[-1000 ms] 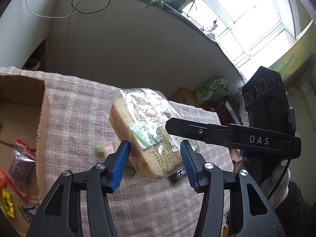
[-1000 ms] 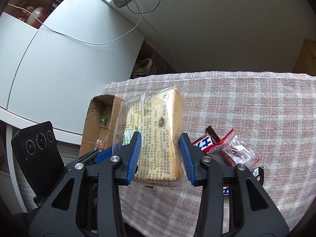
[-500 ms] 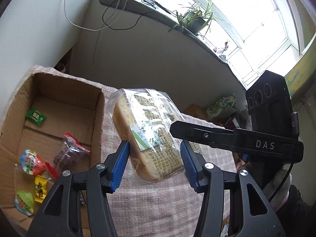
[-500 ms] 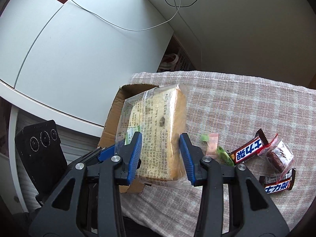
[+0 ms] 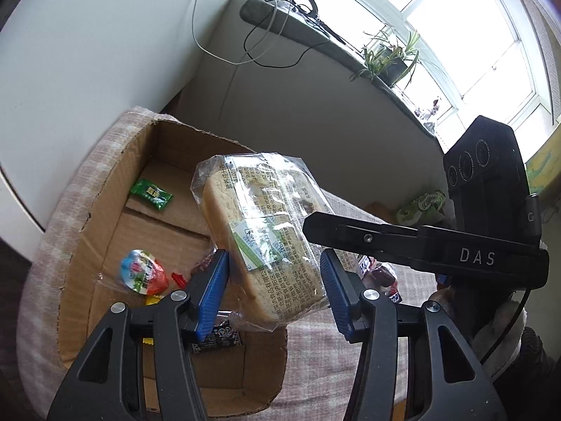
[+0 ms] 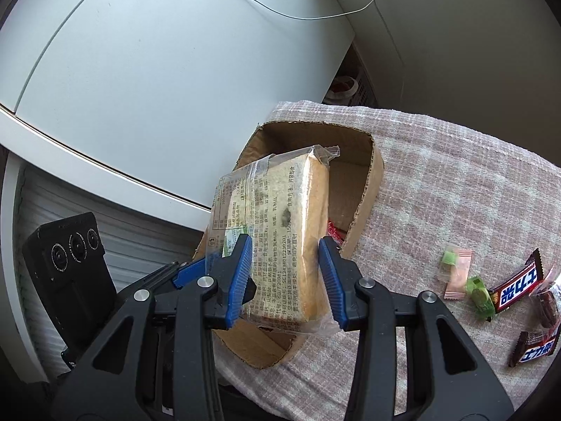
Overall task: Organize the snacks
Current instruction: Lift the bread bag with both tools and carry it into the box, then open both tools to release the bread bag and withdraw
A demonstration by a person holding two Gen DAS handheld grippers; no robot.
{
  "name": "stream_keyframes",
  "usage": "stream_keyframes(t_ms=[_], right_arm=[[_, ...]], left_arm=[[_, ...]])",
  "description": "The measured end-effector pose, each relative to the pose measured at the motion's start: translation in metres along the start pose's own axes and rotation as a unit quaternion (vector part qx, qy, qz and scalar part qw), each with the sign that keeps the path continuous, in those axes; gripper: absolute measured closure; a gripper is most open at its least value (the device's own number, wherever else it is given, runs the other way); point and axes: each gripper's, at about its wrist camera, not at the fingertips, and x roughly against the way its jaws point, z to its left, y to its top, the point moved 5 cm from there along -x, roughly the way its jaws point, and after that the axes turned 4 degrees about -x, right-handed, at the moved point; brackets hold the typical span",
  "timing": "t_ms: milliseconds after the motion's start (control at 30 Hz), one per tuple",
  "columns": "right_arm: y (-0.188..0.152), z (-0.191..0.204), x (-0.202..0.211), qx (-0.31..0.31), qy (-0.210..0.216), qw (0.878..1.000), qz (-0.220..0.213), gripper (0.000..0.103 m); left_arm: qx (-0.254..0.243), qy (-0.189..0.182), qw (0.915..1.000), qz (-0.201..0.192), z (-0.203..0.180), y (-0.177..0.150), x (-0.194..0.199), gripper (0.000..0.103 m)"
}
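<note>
A bagged loaf of sliced bread (image 5: 266, 238) in clear printed plastic is held in the air over an open cardboard box (image 5: 105, 189). My left gripper (image 5: 273, 291) and my right gripper (image 6: 285, 273) are both shut on the bread (image 6: 284, 242), one from each side. The box (image 6: 371, 189) holds several small snacks: a green sachet (image 5: 151, 193), a round red-and-blue packet (image 5: 142, 275) and a dark packet (image 5: 221, 336). The right gripper's body (image 5: 420, 245) crosses the left wrist view.
The box sits on a pink checked cloth (image 6: 455, 193). To the right on the cloth lie chocolate bars (image 6: 515, 284), a green candy (image 6: 480, 296) and a pink sachet (image 6: 455, 273). A white cabinet (image 6: 140, 70) stands behind the box. A windowsill with a plant (image 5: 389, 59) is at the back.
Both grippers have carried the bread leftward from above the cloth to above the box. The box has come fully into view under the bread.
</note>
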Motion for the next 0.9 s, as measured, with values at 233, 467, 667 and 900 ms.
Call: stream_keyframes(t_ms=[233,467,667,900], right_arm=[[-0.003,0.014,-0.032,0.012,-0.007,1.0,0.017,0.061],[-0.005,0.022,-0.047,0.024,-0.022,0.999,0.027,0.061],[-0.003,0.023,-0.054,0.028,-0.032,0.999,0.032,0.061],[-0.006,0.02,-0.05,0.034,-0.057,0.997,0.026,0.055]], left_arm=[[0.0,0.035,0.9993,0.012,0.023,-0.005,0.001,0.052],[-0.01,0.062,0.9978,0.022,0.031,-0.007,-0.002,0.052],[-0.021,0.083,0.996,0.028,0.032,-0.008,-0.006,0.052],[-0.023,0.109,0.9932,0.034,0.035,-0.01,-0.009,0.052]])
